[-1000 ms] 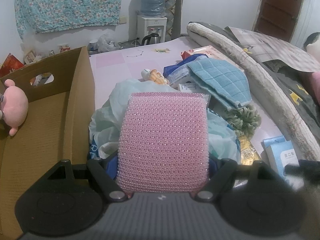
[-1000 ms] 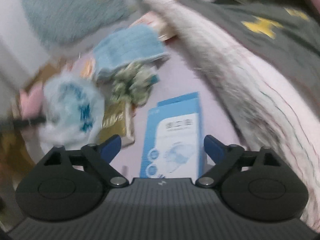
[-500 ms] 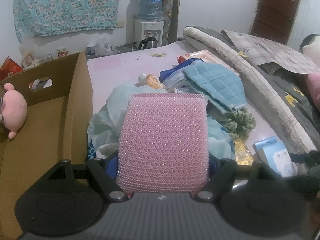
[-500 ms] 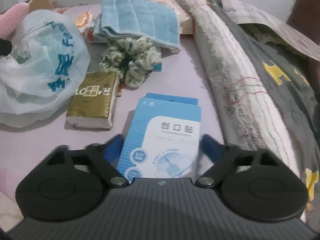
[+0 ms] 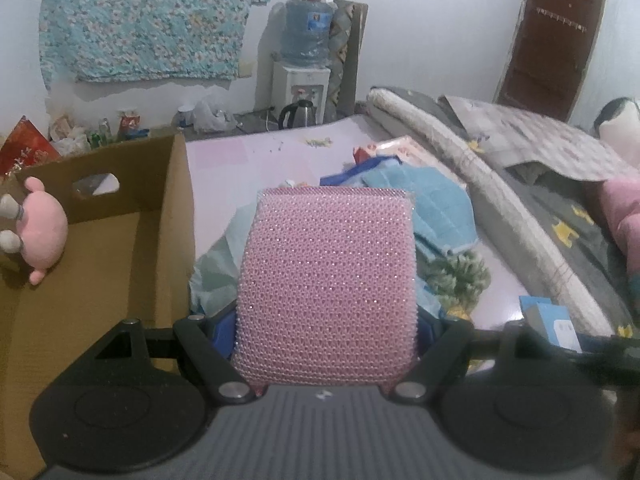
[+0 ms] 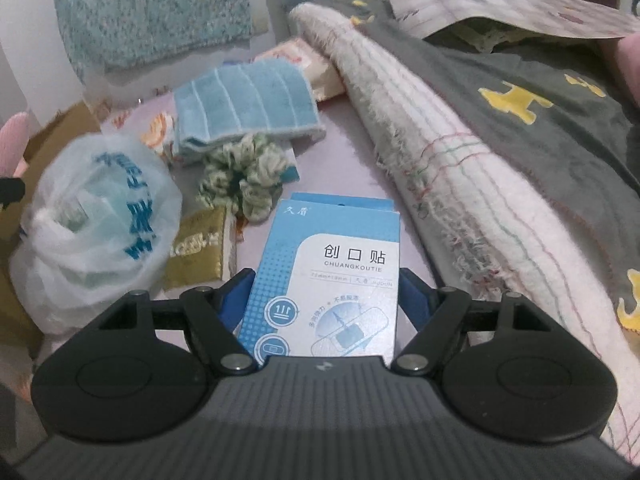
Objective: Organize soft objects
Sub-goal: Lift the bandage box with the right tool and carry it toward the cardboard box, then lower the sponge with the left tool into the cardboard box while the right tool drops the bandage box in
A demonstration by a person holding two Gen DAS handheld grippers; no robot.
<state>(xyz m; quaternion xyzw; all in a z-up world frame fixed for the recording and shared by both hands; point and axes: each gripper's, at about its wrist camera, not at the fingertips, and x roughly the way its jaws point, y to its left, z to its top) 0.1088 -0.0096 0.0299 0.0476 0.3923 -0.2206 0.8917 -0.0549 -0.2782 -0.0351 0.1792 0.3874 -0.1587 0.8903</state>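
My left gripper (image 5: 326,322) is shut on a pink mesh sponge (image 5: 328,284), held up beside the open cardboard box (image 5: 120,240) on the left. A pink plush toy (image 5: 40,232) sits in that box. My right gripper (image 6: 326,300) has its blue pads on both sides of a blue plaster box (image 6: 332,280) lying on the pink mat; the jaws look closed on it. A blue cloth (image 6: 244,100), a green scrunchie (image 6: 244,176) and a white plastic bag (image 6: 92,228) lie ahead of it.
A gold tissue pack (image 6: 200,248) lies between the bag and the plaster box. A rolled white blanket (image 6: 440,152) and a dark quilt (image 6: 540,112) bound the right side. A water dispenser (image 5: 304,76) and kettle (image 5: 298,114) stand by the far wall.
My right gripper came down over the plaster box and its jaws closed in around it. My left gripper rose slightly with the pink sponge.
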